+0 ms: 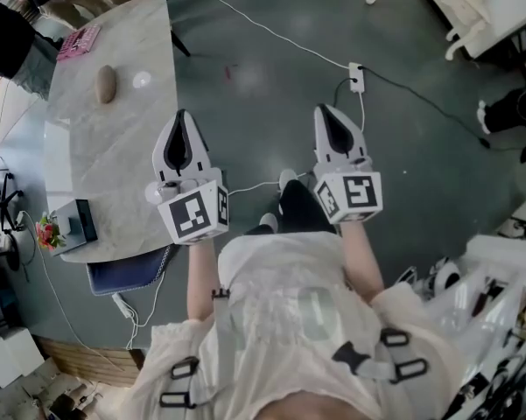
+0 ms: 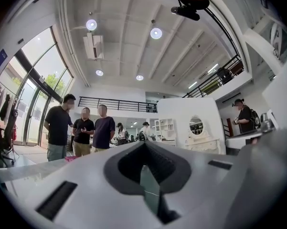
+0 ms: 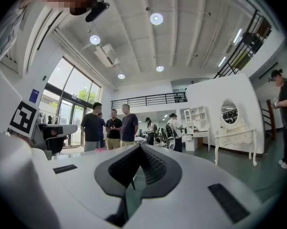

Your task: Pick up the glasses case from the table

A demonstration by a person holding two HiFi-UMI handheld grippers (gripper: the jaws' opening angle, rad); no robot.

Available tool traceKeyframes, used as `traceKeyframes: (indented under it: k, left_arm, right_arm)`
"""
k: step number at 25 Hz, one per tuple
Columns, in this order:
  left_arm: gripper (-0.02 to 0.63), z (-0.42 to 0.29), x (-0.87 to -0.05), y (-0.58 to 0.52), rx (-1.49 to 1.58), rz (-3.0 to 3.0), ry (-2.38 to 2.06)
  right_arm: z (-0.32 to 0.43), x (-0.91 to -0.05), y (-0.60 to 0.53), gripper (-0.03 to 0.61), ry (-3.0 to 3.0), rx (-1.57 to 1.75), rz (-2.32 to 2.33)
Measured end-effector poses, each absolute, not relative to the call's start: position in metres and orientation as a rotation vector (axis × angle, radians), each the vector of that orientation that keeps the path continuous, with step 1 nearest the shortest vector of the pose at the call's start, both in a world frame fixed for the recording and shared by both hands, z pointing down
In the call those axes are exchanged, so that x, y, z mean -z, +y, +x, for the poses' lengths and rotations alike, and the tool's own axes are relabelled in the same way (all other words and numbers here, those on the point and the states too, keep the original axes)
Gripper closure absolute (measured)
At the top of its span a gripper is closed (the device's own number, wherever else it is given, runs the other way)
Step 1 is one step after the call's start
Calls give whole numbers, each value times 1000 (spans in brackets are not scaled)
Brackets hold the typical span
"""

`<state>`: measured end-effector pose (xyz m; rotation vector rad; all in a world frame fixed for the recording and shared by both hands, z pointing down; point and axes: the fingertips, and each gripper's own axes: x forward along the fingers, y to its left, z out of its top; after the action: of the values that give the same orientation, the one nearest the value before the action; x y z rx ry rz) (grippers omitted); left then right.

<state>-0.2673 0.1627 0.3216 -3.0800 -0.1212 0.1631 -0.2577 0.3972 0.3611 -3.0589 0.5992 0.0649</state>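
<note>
In the head view the glasses case [image 1: 107, 83], a brown oval, lies on the far part of the pale marble table [image 1: 114, 160] at the left. My left gripper [image 1: 182, 114] hangs over the table's right edge, nearer than the case and to its right, jaws shut with nothing in them. My right gripper [image 1: 322, 109] is over the dark floor further right, also shut and empty. Both gripper views look level across the room. The left gripper [image 2: 144, 144] and right gripper [image 3: 139, 147] show closed tips there, and I cannot make out the case.
A pink item [image 1: 79, 40] and a small white round thing [image 1: 141, 80] lie near the case. A black box [image 1: 74, 221] and flowers [image 1: 48, 232] sit at the table's near corner. A cable with a power strip [image 1: 356, 77] crosses the floor. Several people [image 2: 83, 130] stand ahead.
</note>
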Motion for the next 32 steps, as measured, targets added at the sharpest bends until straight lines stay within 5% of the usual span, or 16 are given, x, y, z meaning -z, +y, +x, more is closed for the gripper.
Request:
traceKeyframes:
  k: [15,32]
  left_arm:
    - [611,-165,-352,147,-241,-3045,-4]
    - [611,111,-305,116,-202,-3026,299]
  right_arm:
    - [-125,-394,368,577,771,-143,-3014]
    - [196,-344,304,577,1153,-78,-2949]
